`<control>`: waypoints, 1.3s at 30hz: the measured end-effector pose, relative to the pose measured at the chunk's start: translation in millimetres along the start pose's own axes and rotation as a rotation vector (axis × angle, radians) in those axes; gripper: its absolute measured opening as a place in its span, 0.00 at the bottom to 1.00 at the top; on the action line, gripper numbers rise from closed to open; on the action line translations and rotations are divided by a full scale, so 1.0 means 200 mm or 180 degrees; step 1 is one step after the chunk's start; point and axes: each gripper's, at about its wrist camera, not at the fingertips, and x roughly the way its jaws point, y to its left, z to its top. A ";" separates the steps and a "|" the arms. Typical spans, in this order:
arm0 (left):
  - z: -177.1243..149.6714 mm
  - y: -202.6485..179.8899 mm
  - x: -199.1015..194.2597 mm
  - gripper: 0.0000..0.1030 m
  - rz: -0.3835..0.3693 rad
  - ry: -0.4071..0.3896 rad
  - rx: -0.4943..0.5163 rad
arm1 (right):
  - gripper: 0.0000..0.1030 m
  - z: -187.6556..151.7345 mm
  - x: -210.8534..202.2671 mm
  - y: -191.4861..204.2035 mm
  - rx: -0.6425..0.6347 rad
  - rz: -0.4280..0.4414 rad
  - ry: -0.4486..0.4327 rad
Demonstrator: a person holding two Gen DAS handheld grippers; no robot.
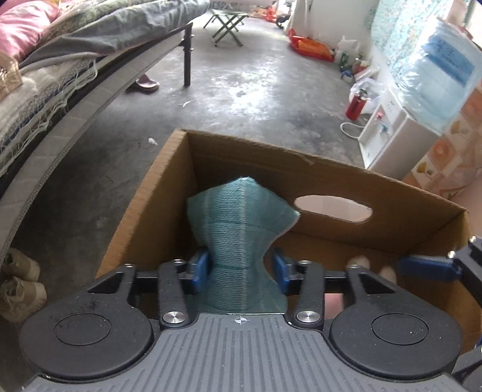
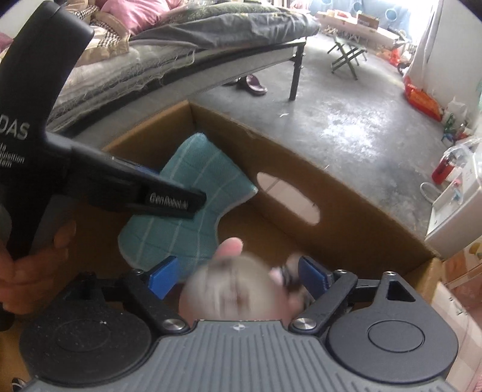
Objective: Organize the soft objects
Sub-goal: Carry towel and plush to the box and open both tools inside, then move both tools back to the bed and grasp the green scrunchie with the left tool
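The left gripper [image 1: 241,267] has its blue pads [image 1: 199,265] pressed against the narrow waist of a teal cloth [image 1: 241,217], pinching it so it flares out above and below. The cloth hangs inside the open box [image 1: 331,181], near the box's far left corner and left of the handle hole [image 1: 333,208] in its far wall.

The right gripper [image 2: 238,276] sits over the box's near right part with its pads [image 2: 164,276] spread wide; between them is a blurred pale plush [image 2: 238,289] with pinkish parts. Whether the pads actually press it, I cannot tell. The plush lies just right of the cloth, low in the box.

Beyond the box lies bare concrete floor [image 1: 241,84]. Left of the box runs a bed [image 1: 60,54] piled with bedding and a pink pillow [image 1: 24,24]. A slipper [image 1: 147,83] lies under the bed. Past the box's far wall stands a folding stool [image 1: 227,22]. Right of the box stands a white dispenser [image 1: 391,135] with a red bottle [image 1: 357,104] beside it.
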 end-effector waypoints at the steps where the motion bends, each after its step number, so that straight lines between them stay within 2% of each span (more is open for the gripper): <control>1: 0.00 -0.01 -0.01 0.57 0.0005 -0.0022 0.0011 | 0.87 0.00 -0.01 0.00 -0.0002 -0.0006 -0.0015; 2: 0.00 -0.02 -0.03 0.62 0.0031 -0.0067 0.0036 | 0.87 0.00 -0.02 -0.01 0.0006 0.0000 -0.0031; 4: 0.00 -0.04 -0.06 0.64 0.0080 -0.0169 0.0087 | 0.87 -0.01 -0.03 -0.02 0.0032 0.0011 -0.0050; 7: 0.01 -0.04 -0.11 0.64 0.0110 -0.0300 0.0103 | 0.87 -0.03 -0.07 -0.03 0.0043 -0.0004 -0.0095; 13: 0.02 0.00 -0.23 0.64 0.0015 -0.0455 -0.0068 | 0.87 -0.05 -0.19 -0.08 0.0145 0.0048 -0.0314; 19: -0.02 0.04 -0.40 0.65 -0.0129 -0.0570 -0.0191 | 0.85 -0.13 -0.44 -0.09 0.0205 0.0047 -0.0656; 25: -0.12 0.03 -0.61 0.69 -0.0294 -0.0656 -0.0153 | 0.84 -0.26 -0.77 -0.11 0.0378 0.0106 -0.1059; 32: -0.32 0.01 -0.88 0.76 -0.0519 -0.0732 -0.0025 | 0.84 -0.58 -1.18 -0.17 0.0763 0.0188 -0.1513; 39: -0.60 -0.06 -1.11 0.80 -0.0804 -0.0764 0.0204 | 0.84 -1.11 -1.50 -0.25 0.1451 0.0232 -0.1733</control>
